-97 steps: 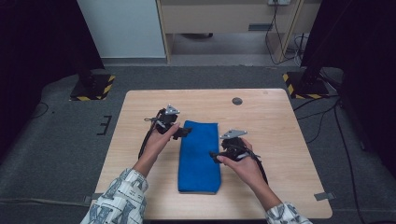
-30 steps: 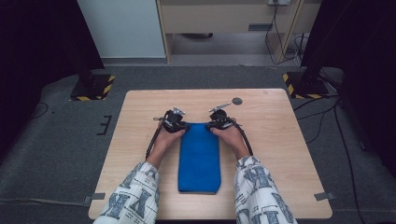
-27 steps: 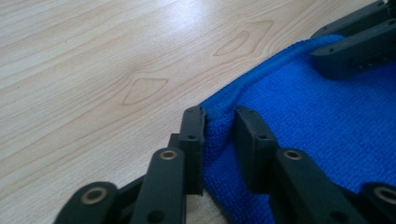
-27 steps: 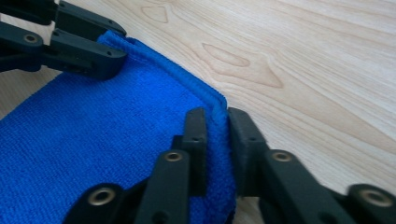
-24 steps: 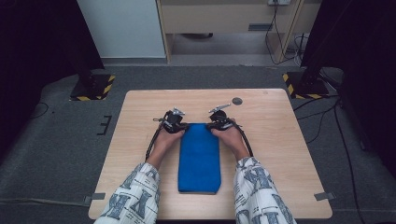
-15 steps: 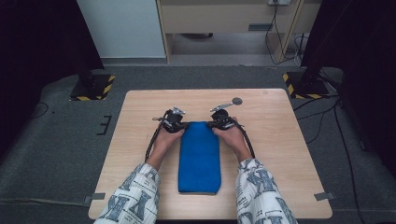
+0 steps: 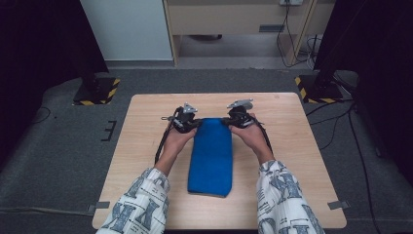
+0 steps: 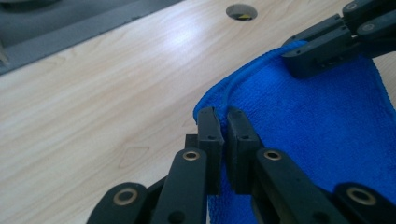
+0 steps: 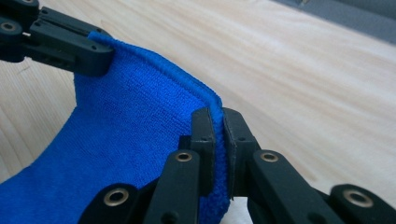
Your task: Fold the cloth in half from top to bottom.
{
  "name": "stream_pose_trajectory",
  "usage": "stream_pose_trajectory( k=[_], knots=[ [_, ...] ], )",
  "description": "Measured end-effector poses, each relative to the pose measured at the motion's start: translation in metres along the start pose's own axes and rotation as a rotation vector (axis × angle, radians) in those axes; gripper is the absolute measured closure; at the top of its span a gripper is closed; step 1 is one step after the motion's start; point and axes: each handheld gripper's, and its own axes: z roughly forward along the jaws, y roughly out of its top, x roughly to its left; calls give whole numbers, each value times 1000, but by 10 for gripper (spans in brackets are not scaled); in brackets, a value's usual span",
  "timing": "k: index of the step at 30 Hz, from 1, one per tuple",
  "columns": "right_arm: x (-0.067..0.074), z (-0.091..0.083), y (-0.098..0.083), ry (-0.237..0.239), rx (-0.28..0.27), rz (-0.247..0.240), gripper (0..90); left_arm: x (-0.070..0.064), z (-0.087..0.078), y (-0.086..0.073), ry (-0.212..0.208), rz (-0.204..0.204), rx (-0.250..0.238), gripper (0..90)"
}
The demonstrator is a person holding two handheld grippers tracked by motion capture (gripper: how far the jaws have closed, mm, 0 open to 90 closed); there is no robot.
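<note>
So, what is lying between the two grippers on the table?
In the high view, the far edge of the blue cloth spans from the left gripper to the right gripper; each is shut on one far corner.

No legible text, label, brand, number or sign on any surface near or beyond the fingers.

a light wooden table (image 7: 302,146) with rounded corners stands on grey carpet (image 7: 63,161); a small round grommet hole (image 7: 278,96) sits near its far edge. behind it, a pale blue-white panel (image 7: 129,27) stands beside a beige wooden cabinet (image 7: 234,19). black stand bases with yellow-black hazard tape (image 7: 96,92) flank the table. the sides of the room lie dark.
</note>
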Motion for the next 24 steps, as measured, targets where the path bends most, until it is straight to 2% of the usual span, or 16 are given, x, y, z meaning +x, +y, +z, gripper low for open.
stream_pose_trajectory(
  k=[8, 11, 13, 15, 18, 20, 21, 24],
  knots=[
    [-5, -7, 23, 13, -44, -37, 844, 9, -8, 15, 48, -19, -44, 858],
    [-4, -7, 27, 13, -54, -47, 842, 13, -8, 17, 55, -12, -54, 858],
    [-4, -7, 29, 10, -61, -61, 842, 16, -8, 18, 47, -20, -64, 859],
    [-3, -7, 30, 4, -67, -69, 842, 18, -8, 20, 49, -11, -62, 859],
    [-3, -9, 35, 2, -80, -69, 842, 22, -12, 26, 47, -25, -95, 859],
    [-3, -11, 39, -6, -89, -75, 842, 23, -14, 29, 53, -13, -103, 858],
    [-2, -12, 41, -11, -96, -77, 842, 24, -15, 29, 53, -20, -110, 858],
    [0, -14, 43, -14, -102, -80, 842, 25, -17, 27, 42, -22, -101, 858]
  ],
)
